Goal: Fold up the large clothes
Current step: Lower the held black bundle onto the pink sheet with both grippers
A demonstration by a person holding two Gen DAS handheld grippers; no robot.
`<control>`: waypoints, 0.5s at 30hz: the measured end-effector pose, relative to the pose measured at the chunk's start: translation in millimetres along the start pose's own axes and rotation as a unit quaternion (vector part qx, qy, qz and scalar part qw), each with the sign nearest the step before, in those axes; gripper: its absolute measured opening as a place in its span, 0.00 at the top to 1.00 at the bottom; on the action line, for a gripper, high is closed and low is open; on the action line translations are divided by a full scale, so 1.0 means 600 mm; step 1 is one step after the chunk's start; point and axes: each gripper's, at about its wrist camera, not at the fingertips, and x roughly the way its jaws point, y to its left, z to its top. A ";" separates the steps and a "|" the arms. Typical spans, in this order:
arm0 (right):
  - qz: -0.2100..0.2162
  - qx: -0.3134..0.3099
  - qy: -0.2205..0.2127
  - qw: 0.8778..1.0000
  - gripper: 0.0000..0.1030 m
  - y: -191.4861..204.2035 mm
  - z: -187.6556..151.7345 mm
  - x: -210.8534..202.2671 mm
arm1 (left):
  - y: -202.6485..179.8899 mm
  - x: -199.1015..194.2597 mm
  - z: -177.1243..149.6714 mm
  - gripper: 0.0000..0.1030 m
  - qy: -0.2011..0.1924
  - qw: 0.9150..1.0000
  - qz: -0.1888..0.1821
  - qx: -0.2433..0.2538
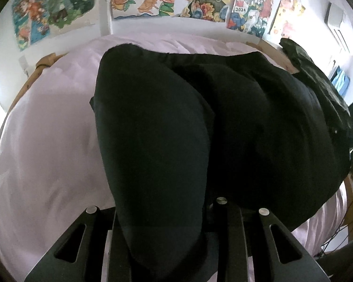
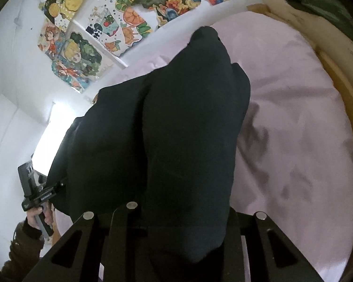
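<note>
- A bed (image 1: 47, 141) is covered by a smooth, pale pink sheet (image 2: 294, 129).
- Bright cartoon posters (image 1: 58, 7) are stuck on the white wall.
- A soft black garment (image 1: 176, 129) is pinched by the left gripper (image 1: 167, 242) and right gripper (image 2: 183, 242), and is draped above the bed.

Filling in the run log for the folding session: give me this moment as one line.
left gripper: shut on black garment | right gripper: shut on black garment | garment lifted over pink sheet

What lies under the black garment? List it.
Under the black garment lies a pale pink sheet on a wood-framed bed. Whatever sits directly beneath the cloth is covered. Both grippers, left and right, grip it.
</note>
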 end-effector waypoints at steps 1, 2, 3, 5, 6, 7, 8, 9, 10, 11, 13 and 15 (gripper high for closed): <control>-0.008 -0.002 -0.004 1.000 0.71 0.007 -0.004 0.003 | -0.002 0.005 0.000 0.77 0.011 1.000 0.007 -0.002; -0.026 -0.004 -0.005 1.000 0.66 0.009 -0.009 0.009 | -0.002 0.007 0.001 0.75 0.014 1.000 0.009 -0.009; -0.041 -0.003 -0.005 0.999 0.64 0.011 -0.010 0.014 | 0.000 0.008 0.001 0.72 0.010 1.000 0.009 -0.021; -0.066 -0.004 -0.013 0.998 0.57 0.008 -0.012 0.021 | 0.008 0.013 0.003 0.65 0.003 0.999 0.016 -0.035; -0.075 -0.005 -0.017 0.997 0.54 0.003 -0.015 0.023 | 0.011 0.016 0.001 0.61 0.002 0.999 0.021 -0.046; -0.089 -0.003 -0.020 0.996 0.48 0.000 -0.016 0.029 | 0.016 0.019 -0.002 0.59 0.002 0.998 0.024 -0.058; -0.098 -0.001 -0.024 0.995 0.43 -0.002 -0.018 0.031 | 0.020 0.021 -0.003 0.56 0.002 0.997 0.025 -0.067; -0.104 0.001 -0.030 0.994 0.41 -0.004 -0.022 0.032 | 0.024 0.022 -0.005 0.52 0.000 0.997 0.028 -0.076; -0.112 0.001 -0.036 0.993 0.35 -0.006 -0.026 0.031 | 0.027 0.019 -0.010 0.49 -0.007 0.996 0.036 -0.086; -0.120 -0.001 -0.043 0.992 0.29 -0.007 -0.032 0.029 | 0.032 0.017 -0.010 0.44 -0.013 0.994 0.044 -0.094; -0.140 -0.005 -0.057 0.988 0.12 -0.004 -0.040 0.025 | 0.038 0.007 -0.016 0.36 -0.027 0.991 0.061 -0.116; -0.161 -0.018 -0.076 0.984 0.05 0.007 -0.050 0.018 | 0.043 -0.008 -0.024 0.18 -0.042 0.987 0.077 -0.137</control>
